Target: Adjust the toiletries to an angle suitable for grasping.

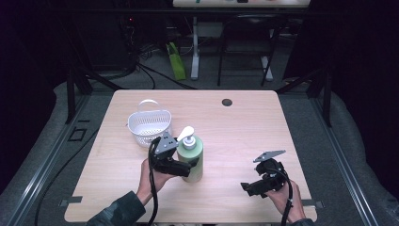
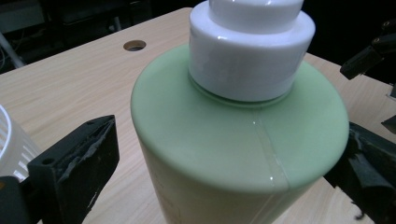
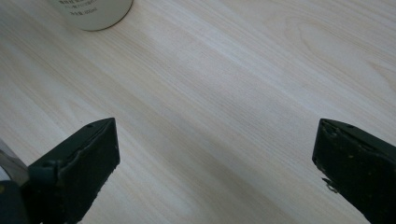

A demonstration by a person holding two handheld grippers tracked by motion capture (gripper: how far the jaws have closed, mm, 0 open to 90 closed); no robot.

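Observation:
A pale green pump bottle [image 1: 194, 159] with a white pump head stands upright near the middle of the wooden table [image 1: 235, 136]. My left gripper [image 1: 189, 169] is open, one jaw on each side of the bottle's shoulder [image 2: 233, 140]; a narrow gap shows at the left jaw, and the right jaw sits at the bottle's edge. My right gripper [image 1: 250, 187] hovers open over bare wood at the front right, nothing between its jaws [image 3: 215, 154]. The bottle's base [image 3: 91, 11] shows at the top left of the right gripper view.
A white slatted basket [image 1: 149, 125] with a handle stands just behind and left of the bottle, its rim [image 2: 9, 140] beside my left jaw. A round cable hole [image 1: 227, 102] lies at the table's far edge. Chairs and desk legs stand beyond the table.

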